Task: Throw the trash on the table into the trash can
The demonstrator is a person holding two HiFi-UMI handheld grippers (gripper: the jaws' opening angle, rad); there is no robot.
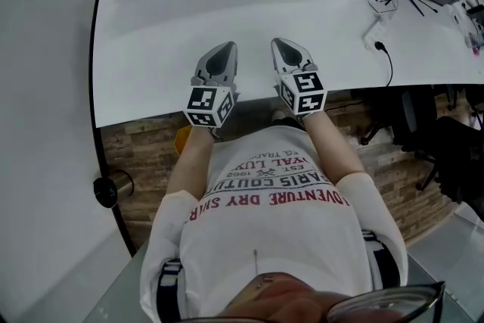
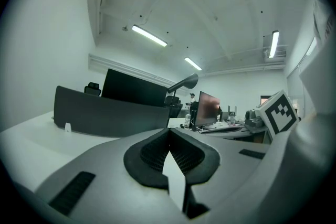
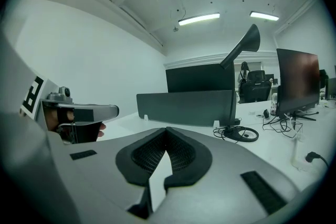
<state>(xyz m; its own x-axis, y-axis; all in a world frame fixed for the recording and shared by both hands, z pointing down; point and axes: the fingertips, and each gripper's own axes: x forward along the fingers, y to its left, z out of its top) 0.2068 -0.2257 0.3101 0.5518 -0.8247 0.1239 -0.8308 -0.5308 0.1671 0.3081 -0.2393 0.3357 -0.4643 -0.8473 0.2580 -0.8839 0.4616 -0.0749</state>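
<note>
Small round trash can [image 1: 112,188], shiny metal wall, dark mouth. Appears upright on the wood-pattern floor [image 1: 144,163], at far left of the head view, just outside the white table's [image 1: 166,79] near edge. Contents not readable.

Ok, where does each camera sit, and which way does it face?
Head view: on the head, steeply down at white table; left gripper, right gripper, forearms, T-shirt show.
Left gripper view: on it, along shut jaws toward dark divider; right gripper's cube at right.
Right gripper view: on it, along shut jaws toward divider; left gripper at left.
Shared: all three show the divider.
</note>
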